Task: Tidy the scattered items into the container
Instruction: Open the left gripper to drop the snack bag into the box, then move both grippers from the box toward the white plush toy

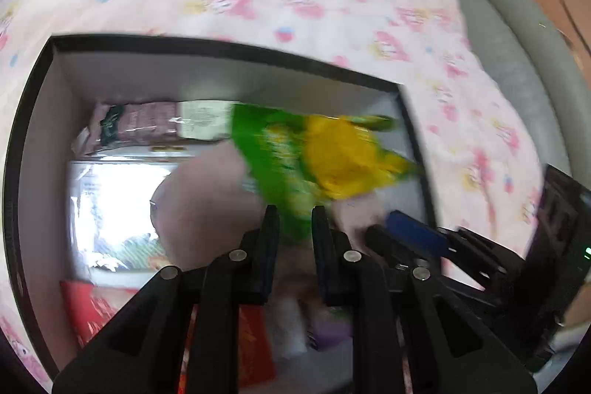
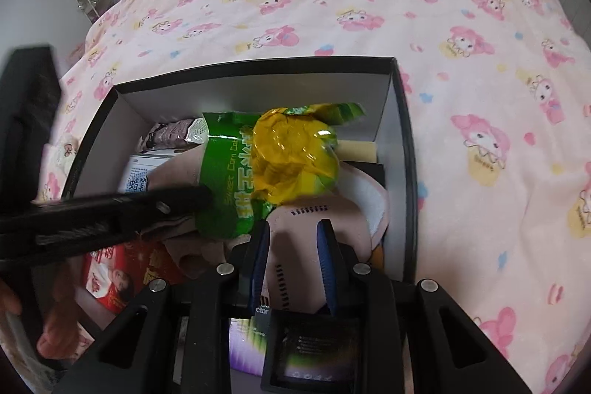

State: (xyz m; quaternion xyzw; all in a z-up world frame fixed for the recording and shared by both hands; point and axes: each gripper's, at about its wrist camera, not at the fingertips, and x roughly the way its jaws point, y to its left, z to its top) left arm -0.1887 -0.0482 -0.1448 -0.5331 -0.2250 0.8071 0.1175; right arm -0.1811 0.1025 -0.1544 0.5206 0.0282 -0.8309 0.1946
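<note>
Left gripper (image 1: 294,215) clamps green snack bag (image 1: 295,154) by edge, dangling over box (image 2: 402,143) for drop-in. Right gripper (image 2: 293,228) pinches pink slipper (image 2: 314,220), already inside box on bed (image 2: 480,61).

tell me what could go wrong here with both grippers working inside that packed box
1. The left gripper pinches only the edge of the green and yellow snack bag; it may slip or tear.
2. The right gripper clamps the pink padded item just beside the left one, so the two could collide.
3. The black box is piled high; items may spill onto the bedspread.
</note>
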